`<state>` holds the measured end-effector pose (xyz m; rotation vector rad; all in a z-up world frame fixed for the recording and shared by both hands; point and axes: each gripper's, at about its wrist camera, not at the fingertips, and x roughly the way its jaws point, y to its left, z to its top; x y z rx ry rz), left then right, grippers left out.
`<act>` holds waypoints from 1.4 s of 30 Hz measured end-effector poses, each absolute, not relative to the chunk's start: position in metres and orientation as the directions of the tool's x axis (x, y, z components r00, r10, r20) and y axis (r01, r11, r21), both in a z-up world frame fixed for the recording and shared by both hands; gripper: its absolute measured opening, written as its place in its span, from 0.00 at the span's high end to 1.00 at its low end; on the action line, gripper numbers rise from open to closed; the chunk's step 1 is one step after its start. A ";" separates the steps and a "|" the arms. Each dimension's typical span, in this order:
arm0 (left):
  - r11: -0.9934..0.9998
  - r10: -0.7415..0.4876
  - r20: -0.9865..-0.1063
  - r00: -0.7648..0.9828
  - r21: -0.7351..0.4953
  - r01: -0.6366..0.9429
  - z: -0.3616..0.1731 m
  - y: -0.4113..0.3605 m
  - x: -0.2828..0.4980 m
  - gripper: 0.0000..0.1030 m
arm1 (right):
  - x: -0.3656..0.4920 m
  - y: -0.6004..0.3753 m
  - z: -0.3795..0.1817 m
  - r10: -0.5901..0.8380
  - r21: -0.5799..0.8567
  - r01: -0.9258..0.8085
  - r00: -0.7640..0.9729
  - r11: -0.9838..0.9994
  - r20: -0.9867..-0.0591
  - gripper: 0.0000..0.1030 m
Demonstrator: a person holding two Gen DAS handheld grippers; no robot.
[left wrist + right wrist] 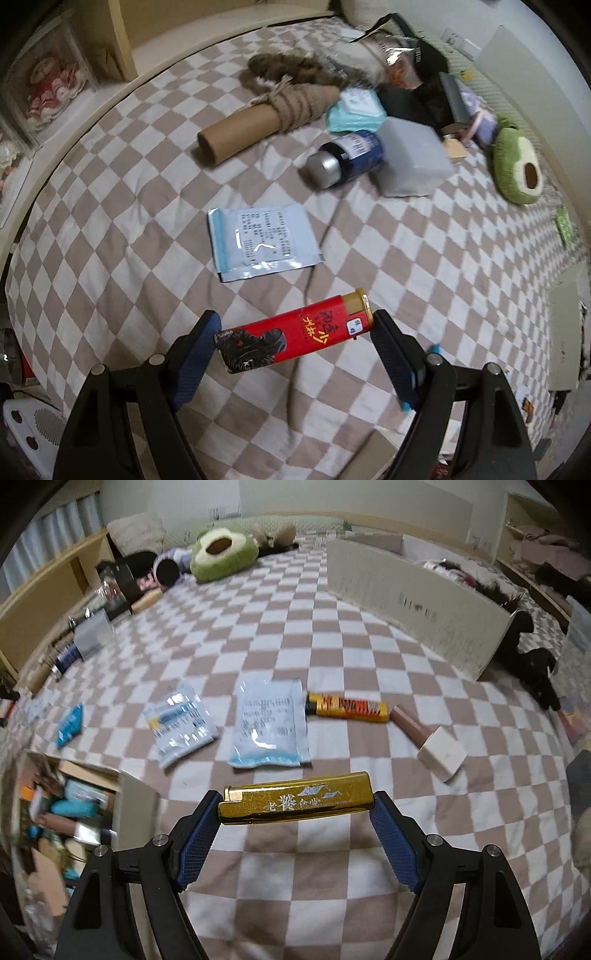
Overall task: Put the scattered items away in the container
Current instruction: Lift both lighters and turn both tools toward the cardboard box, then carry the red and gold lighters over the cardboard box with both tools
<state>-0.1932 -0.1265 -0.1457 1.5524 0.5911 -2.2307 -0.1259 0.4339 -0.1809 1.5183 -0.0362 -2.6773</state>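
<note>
Two grippers each clamp a long item endwise: the left gripper (295,332) a red tube (295,330) with orange Chinese script, the right gripper (295,806) a gold case (297,797) with Chinese characters. At eight o'clock sits the box (138,803); at twelve, a printed pouch (271,723).

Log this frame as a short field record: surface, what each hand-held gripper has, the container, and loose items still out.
surface: checkered bedspread
left hand-held gripper: shut on red tube, held end to end
right hand-held gripper: shut on gold box, held end to end
container: open cardboard box, lower left in right wrist view, already holding items
loose items: two sachets, yellow-orange tube, brown bottle with white cap
</note>
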 end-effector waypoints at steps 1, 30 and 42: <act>-0.850 -0.040 -0.940 -0.340 -0.147 0.506 -0.142 -0.126 -0.191 0.19 | -0.125 0.434 -0.173 -0.068 0.055 0.041 -0.523 -0.998 -0.849 0.21; -0.950 0.190 -0.791 -0.582 -0.297 0.093 -0.030 -0.064 -0.102 0.19 | -0.045 0.346 -0.005 -0.169 0.052 0.178 -0.743 -0.983 -0.648 0.21; -0.966 0.257 -0.762 -0.594 -0.227 -0.126 -0.018 -0.026 -0.071 0.19 | -0.035 0.286 0.007 -0.289 0.134 0.271 -0.687 -0.953 -0.667 0.21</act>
